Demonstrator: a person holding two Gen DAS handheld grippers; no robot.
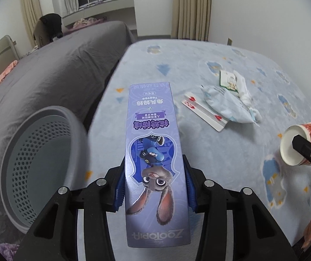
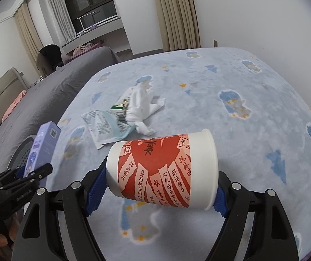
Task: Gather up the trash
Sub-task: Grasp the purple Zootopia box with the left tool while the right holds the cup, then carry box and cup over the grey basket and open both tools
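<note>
Our left tool (image 1: 154,187) grips a long purple cardboard box (image 1: 153,152); our right tool (image 2: 162,187) clamps a red-and-white paper cup (image 2: 162,171) sideways.

Left gripper (image 1: 155,187): black angular linkage arms joined by round silver pivot pins, with ribbed blue pads (image 1: 120,187) on the finger faces. Right gripper (image 2: 162,187): identical black frame, silver pins and textured blue pads (image 2: 95,192) at 9 and 3 o'clock.

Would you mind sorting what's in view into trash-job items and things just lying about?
Job:
purple box in left gripper
paper cup in right gripper
basket
wrapper
tissue
green carton
cards

Lying about:
grey bed
pink cloth
</note>
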